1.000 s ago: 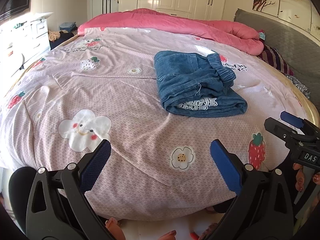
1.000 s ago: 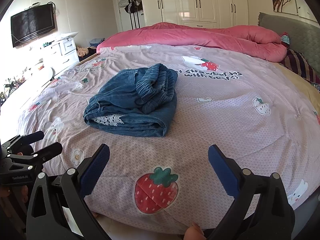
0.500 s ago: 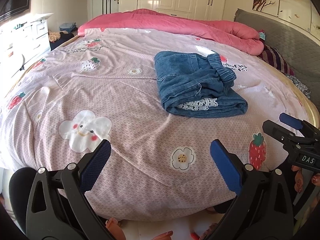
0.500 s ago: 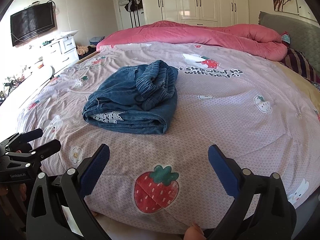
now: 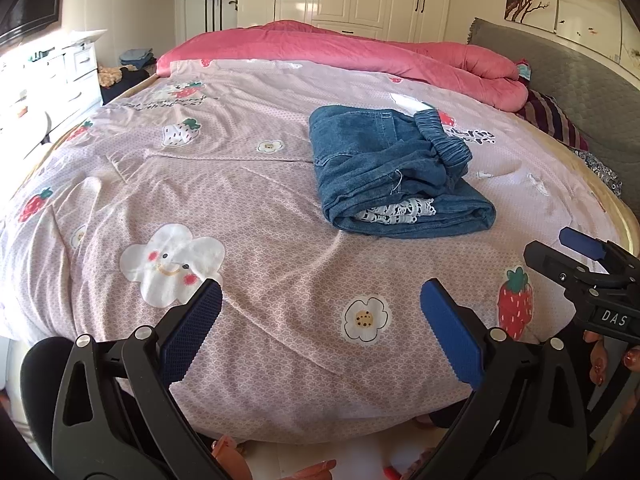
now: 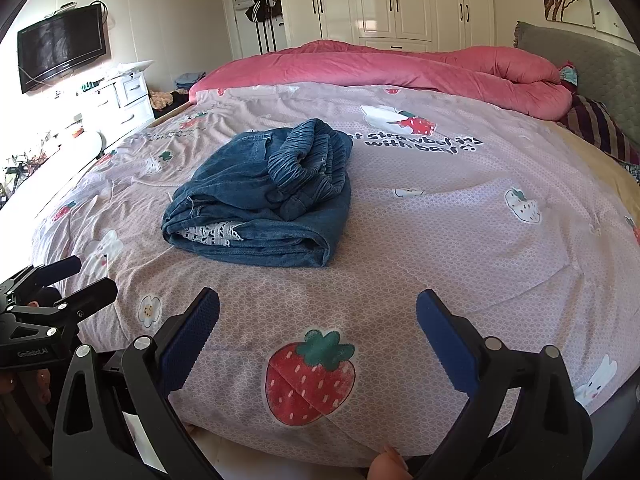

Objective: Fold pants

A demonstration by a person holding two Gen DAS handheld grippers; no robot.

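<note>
The blue denim pants [image 5: 392, 172] lie folded in a compact bundle on the pink patterned bedspread [image 5: 224, 184], with white lace trim showing at the near edge and the elastic waistband on top. They also show in the right wrist view [image 6: 264, 200]. My left gripper [image 5: 320, 332] is open and empty near the bed's front edge, well short of the pants. My right gripper [image 6: 318, 340] is open and empty, also at the front edge. Each gripper shows in the other's view, the right one [image 5: 580, 260] and the left one [image 6: 60, 284].
A rolled pink duvet [image 5: 360, 52] lies across the far side of the bed. A grey headboard [image 5: 568, 76] and striped pillow [image 5: 552, 120] are at the right. A white dresser [image 6: 116, 100] and wall TV [image 6: 60, 48] stand left; wardrobes [image 6: 400, 0] behind.
Both grippers have drifted slightly; the pants sit a touch lower in the left view and higher in the right view. Nothing was grasped or released.
</note>
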